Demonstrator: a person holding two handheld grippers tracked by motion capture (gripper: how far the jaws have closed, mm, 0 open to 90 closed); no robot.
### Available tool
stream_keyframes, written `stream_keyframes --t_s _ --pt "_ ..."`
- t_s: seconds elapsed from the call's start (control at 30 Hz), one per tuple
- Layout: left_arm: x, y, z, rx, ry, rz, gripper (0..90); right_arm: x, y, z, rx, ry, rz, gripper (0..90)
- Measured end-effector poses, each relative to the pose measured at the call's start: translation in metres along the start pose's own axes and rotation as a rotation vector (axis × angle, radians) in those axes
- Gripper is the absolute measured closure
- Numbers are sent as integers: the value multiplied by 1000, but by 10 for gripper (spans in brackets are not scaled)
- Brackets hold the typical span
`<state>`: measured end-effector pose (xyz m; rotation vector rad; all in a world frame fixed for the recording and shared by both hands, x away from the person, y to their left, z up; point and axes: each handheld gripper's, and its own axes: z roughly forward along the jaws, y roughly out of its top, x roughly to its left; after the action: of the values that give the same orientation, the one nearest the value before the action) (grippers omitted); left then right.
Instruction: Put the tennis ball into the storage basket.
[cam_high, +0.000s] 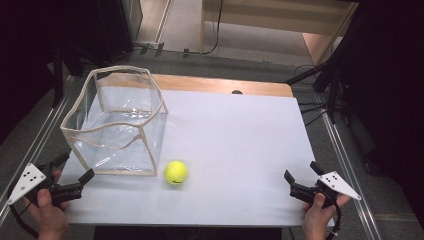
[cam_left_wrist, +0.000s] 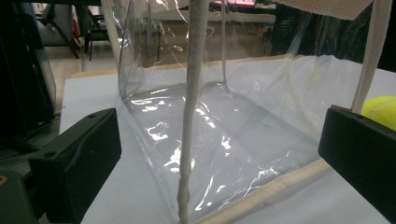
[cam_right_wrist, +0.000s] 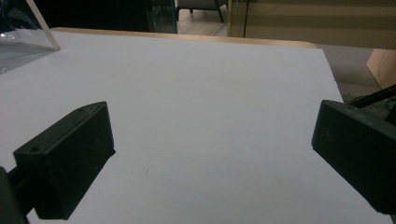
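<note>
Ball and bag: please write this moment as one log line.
ball: on table, beside bag | left gripper: open, at bag | right gripper: open

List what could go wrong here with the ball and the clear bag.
The tennis ball lies loose on the white table beside the clear bag; a nudge from an open claw could roll it off the near edge. The bag's soft walls sag, so its mouth may fold. The left claw hovers at its corner and might drag it.

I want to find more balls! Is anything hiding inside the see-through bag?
No. The clear bag looks empty; its floor shows bare through the walls in the high view and left gripper view. The one tennis ball lies outside, beside its front corner. Shiny glare blurs a few spots.
</note>
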<state>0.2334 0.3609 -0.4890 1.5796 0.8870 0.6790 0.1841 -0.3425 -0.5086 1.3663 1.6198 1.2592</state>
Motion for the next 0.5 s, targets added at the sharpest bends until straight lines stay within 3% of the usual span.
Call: stream_keyframes --t_s 0.17,0.23,0.4,0.5 --pt "2 -1 -1 -2 15 -15 0 1 6 2 8 22 -25 0" --pt "1 -1 -1 -1 21 -18 0 6 8 5 33 73 -26 0" --pt "0 -1 -1 4 39 -16 0 16 14 11 48 92 -62 0" --pt "0 -1 -1 2 46 -19 0 23 21 19 101 150 -82 0"
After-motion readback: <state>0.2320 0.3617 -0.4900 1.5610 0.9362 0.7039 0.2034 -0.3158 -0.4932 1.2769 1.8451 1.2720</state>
